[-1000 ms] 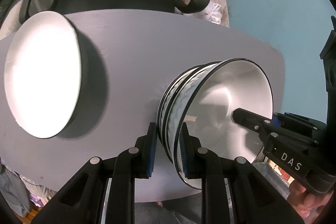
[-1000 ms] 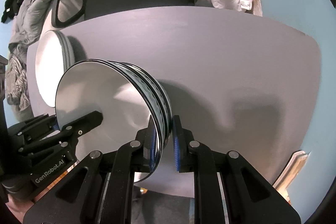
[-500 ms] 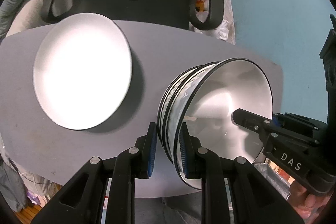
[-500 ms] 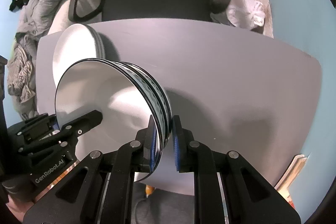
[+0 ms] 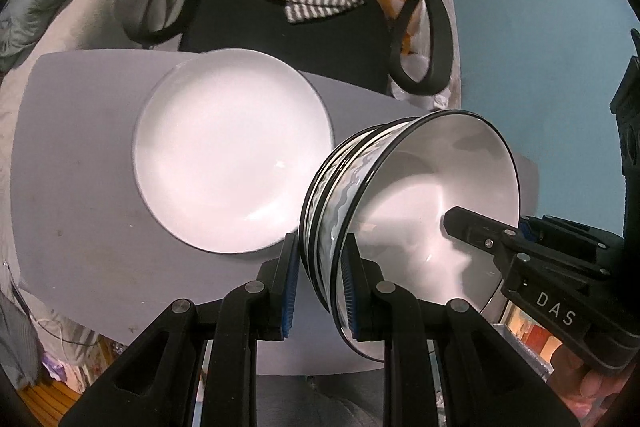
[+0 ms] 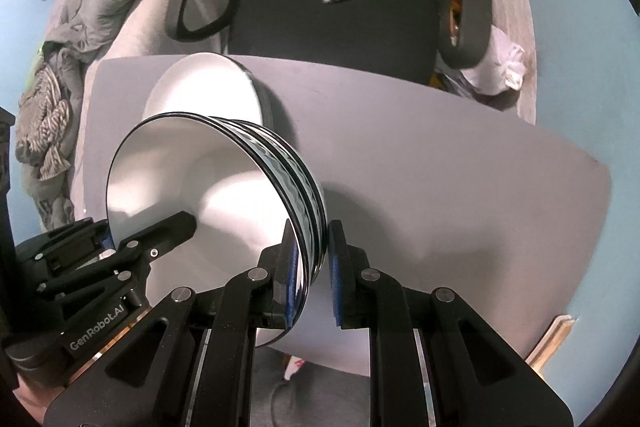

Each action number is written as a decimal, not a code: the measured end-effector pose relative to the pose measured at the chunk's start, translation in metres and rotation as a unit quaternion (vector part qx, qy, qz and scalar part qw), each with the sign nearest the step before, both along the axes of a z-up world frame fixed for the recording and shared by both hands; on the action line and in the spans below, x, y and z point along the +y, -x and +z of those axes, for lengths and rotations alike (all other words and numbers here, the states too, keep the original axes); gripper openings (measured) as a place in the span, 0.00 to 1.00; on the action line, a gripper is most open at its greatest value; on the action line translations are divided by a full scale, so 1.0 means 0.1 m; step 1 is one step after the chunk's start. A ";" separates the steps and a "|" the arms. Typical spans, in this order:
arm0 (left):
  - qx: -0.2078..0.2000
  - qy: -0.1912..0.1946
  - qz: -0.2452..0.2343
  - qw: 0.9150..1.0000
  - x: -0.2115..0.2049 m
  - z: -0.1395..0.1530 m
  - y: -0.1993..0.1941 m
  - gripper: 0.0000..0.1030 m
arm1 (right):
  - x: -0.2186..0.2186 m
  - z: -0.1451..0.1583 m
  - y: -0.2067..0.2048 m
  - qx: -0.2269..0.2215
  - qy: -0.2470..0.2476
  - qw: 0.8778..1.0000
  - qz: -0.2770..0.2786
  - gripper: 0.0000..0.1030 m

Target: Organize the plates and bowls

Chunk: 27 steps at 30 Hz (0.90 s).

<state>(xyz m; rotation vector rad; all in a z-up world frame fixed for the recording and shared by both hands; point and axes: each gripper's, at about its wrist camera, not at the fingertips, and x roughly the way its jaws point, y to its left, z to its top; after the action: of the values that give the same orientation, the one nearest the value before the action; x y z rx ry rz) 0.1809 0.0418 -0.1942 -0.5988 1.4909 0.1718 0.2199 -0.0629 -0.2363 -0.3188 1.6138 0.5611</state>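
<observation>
While I hold the rig steady, both grippers clamp one stack of bowls [image 5: 420,211] from opposite sides. My left gripper [image 5: 320,287] sits at six o'clock in its own view, its blue pads squeezed on the near rim, one outside the stack and one inside the top bowl. My right gripper [image 6: 310,275] pinches the opposite rim the same way, at six o'clock in its view. Each gripper also shows in the other's camera, reaching into the bowl.

The stack is nested, white inside, with dark rims and a wavy pattern outside. I judge it lifted clear of the grey worktop [image 6: 440,167], though I cannot see its base.

Farther off, around eleven o'clock from the bowls in the left view, a stack of white plates [image 5: 232,159] rests on the worktop. Beyond it stands a black chair [image 6: 332,23] draped with a striped garment.

I judge the step to be carrying the bowls. Next comes lowering them level, both grips releasing together.
</observation>
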 end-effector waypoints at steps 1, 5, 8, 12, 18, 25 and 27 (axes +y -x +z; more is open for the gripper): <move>0.000 -0.001 0.003 1.000 0.05 0.00 0.02 0.19 | 0.05 0.00 0.00 0.000 0.000 1.000 0.003 0.14; 0.001 -0.002 0.015 1.000 0.25 -0.01 0.07 0.19 | 0.26 -0.01 0.01 0.000 -0.003 1.000 0.015 0.14; 0.002 -0.004 0.023 1.000 0.38 0.00 0.13 0.19 | 0.43 -0.04 0.03 0.000 -0.003 1.000 0.024 0.14; 0.005 -0.005 0.030 1.000 0.52 -0.03 0.17 0.19 | 0.62 -0.09 0.03 0.003 -0.004 0.999 0.034 0.14; 0.012 -0.007 0.041 0.999 0.70 -0.14 0.18 0.19 | 0.83 -0.18 0.01 0.008 -0.009 0.999 0.036 0.14; 0.024 -0.008 0.043 0.999 0.84 -0.32 0.19 0.19 | 1.02 -0.35 -0.02 0.015 0.000 0.999 0.042 0.14; 0.026 -0.005 0.044 0.999 0.86 -0.37 0.20 0.19 | 1.05 -0.38 -0.01 0.016 0.003 0.999 0.042 0.14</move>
<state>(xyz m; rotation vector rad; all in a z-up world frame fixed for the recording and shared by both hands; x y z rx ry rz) 0.1611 0.1279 -0.2312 -0.6578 1.5145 0.2647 0.2213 0.0418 -0.2747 -0.3858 1.6397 0.6283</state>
